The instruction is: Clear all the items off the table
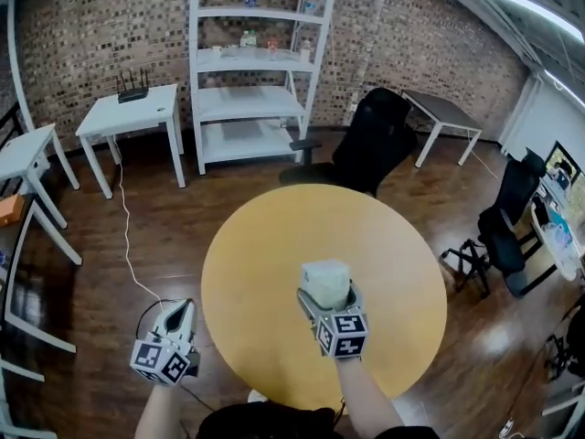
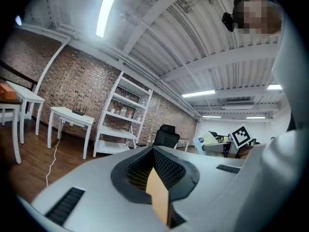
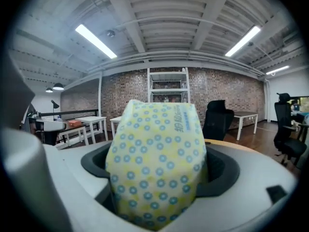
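Note:
My right gripper (image 1: 326, 295) is shut on a soft tissue pack (image 1: 324, 275), pale yellow with blue dots, and holds it above the near part of the round yellow table (image 1: 265, 245). In the right gripper view the pack (image 3: 154, 163) fills the space between the jaws and hides the table. The table top shows nothing else on it. My left gripper (image 1: 179, 315) hangs to the left of the table's near edge, over the wooden floor. Its jaws are together with nothing between them. The left gripper view looks up past its closed tips (image 2: 155, 170) toward the room.
A black office chair (image 1: 373, 140) stands just behind the table. A white shelf unit (image 1: 251, 62) is against the brick wall, with white side tables (image 1: 128, 117) at the left. A white cable (image 1: 128, 245) runs across the floor. More chairs (image 1: 503, 231) stand at the right.

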The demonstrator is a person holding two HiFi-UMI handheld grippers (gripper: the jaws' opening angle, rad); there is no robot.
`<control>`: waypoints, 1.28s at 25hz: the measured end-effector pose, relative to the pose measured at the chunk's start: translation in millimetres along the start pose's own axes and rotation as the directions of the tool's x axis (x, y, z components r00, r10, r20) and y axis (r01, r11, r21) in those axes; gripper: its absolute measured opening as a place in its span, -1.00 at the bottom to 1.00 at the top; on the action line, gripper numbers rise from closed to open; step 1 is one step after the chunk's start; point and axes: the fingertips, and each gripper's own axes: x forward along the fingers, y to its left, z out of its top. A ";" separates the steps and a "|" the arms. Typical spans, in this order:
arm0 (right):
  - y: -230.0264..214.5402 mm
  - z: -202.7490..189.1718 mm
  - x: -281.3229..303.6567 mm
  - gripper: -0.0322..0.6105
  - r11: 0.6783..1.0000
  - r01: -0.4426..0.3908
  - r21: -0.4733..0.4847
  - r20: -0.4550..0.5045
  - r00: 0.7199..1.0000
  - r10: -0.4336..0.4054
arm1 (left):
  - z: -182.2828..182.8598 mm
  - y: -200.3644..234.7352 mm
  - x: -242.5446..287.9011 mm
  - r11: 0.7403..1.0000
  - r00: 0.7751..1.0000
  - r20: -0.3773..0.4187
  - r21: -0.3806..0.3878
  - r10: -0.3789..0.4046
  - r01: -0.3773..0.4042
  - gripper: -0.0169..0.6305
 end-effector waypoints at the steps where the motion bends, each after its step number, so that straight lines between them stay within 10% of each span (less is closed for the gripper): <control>1: 9.0 -5.9 9.9 0.67 1.000 -0.019 -0.004 -0.018 1.000 0.019 | -1.1 5.5 -4.4 1.000 1.000 -0.003 0.000 0.020 -0.020 -0.98; 11: 61.0 -85.0 68.5 0.67 0.988 -0.156 -0.021 -0.259 0.955 0.146 | -37.7 25.9 -34.5 0.987 0.984 -0.101 -0.055 0.145 -0.151 -0.98; 21: 83.1 -198.0 84.4 0.68 0.969 -0.248 -0.013 -0.561 0.804 0.198 | -92.7 33.6 -64.3 0.950 0.940 -0.225 -0.123 0.254 -0.287 -0.98; 28: 85.9 -217.4 100.0 0.72 0.963 -0.260 -0.068 -0.631 0.759 0.160 | -117.3 26.8 -74.9 0.927 0.922 -0.259 -0.166 0.288 -0.336 -0.98; 32: 87.3 -217.5 101.2 0.75 0.966 -0.245 -0.089 -0.606 0.783 0.142 | -127.9 20.1 -81.5 0.924 0.920 -0.281 -0.190 0.272 -0.331 -0.98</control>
